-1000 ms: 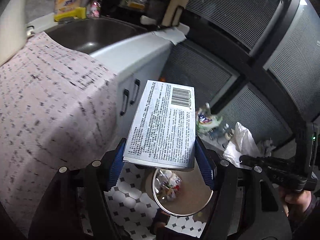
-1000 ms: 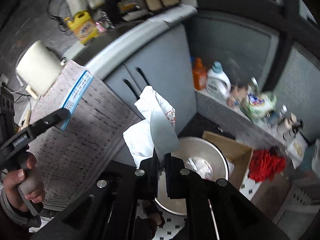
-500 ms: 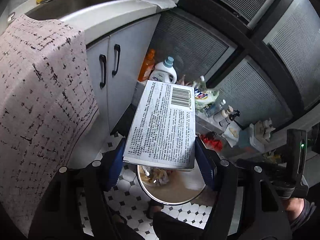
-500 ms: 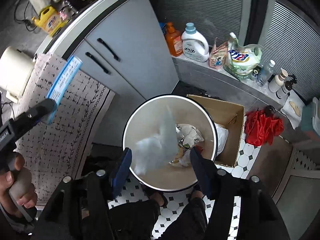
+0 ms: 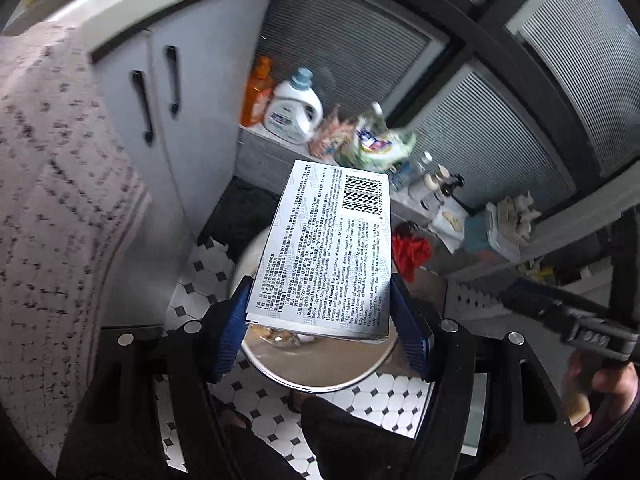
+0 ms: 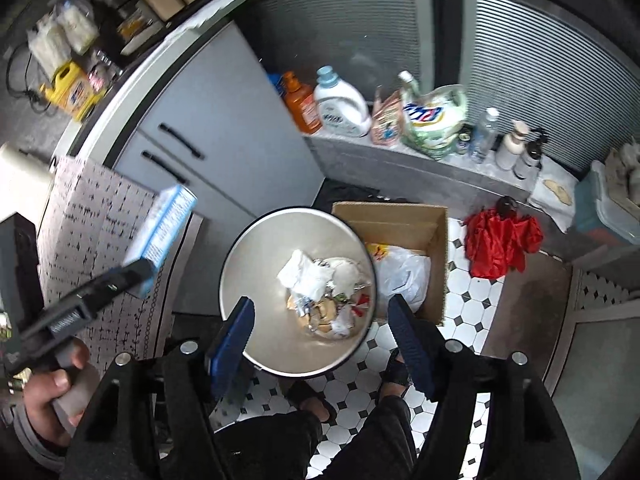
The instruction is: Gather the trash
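Now empty, right claw (image 6: 320, 328): jaws have just been opening, blue pads standing wide apart with nothing between them. White wrapper (image 6: 306, 276) seen clamped there a second ago now lying crumpled atop the heap inside the round metal bin (image 6: 256, 264), directly below. Both views swung down from the worktop edge to the bin and tiled floor. Left claw (image 5: 320, 320) clamped on the printed carton (image 5: 324, 252), barcode end pointing far, held above the bin's near rim. Judged: one piece delivered, carton next; a release here should drop it in, though the long box may catch on the rim. Cardboard box (image 6: 400, 224) touching the bin at right.
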### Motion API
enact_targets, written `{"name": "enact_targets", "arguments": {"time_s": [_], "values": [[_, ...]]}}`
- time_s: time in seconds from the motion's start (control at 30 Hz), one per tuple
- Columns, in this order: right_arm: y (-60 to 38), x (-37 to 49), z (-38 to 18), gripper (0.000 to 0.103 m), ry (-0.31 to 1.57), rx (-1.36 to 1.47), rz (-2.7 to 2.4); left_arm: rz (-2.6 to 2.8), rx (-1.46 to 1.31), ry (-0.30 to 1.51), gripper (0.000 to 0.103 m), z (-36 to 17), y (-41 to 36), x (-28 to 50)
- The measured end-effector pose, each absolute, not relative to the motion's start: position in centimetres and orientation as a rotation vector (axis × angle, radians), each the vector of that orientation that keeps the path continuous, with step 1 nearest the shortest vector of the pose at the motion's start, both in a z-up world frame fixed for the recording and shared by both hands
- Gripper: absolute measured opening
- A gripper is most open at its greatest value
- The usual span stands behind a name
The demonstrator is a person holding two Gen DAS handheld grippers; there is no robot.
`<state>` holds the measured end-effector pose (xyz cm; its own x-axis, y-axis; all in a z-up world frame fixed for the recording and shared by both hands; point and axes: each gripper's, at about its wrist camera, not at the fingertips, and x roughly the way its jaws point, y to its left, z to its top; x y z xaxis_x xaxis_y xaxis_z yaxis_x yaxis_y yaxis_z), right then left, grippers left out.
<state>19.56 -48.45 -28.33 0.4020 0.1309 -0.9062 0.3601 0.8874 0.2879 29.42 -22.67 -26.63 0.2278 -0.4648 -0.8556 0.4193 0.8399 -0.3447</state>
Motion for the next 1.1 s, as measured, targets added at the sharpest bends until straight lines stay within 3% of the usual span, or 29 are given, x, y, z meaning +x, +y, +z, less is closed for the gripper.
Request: {"name": "enact_targets", "arguments": {"time_s": [0.07, 0.17, 0.4, 0.87, 1.1], "values": [[-49.3, 18.9, -27.8, 0.068, 1.147, 0.495, -0.173, -0.639, -0.04, 1.223, 0.067, -27.1, -24.0, 29.3], [-50.3, 18.1, -27.3, 0.068, 1.133, 0.501, -0.195, -0.677, -0.069, 1.273, 0.087, -27.9, -25.3, 29.4], [-50.7, 17.5, -26.2, 0.07, 1.112, 0.509, -0.196, -0.66, -0.094, 1.234, 0.087, -26.3, -24.6, 29.4], [-44.5, 20.5, -20.4, 0.095, 1.004, 0.46, -0.101, -0.483, -0.173, 1.024, 0.097, -17.7, -13.7, 29.9], [-38.9, 22.5, -17.4, 0.095, 0.965, 0.415, -0.036, -0.404, -0.183, 0.965, 0.097, -14.0, -6.4, 29.5]]}}
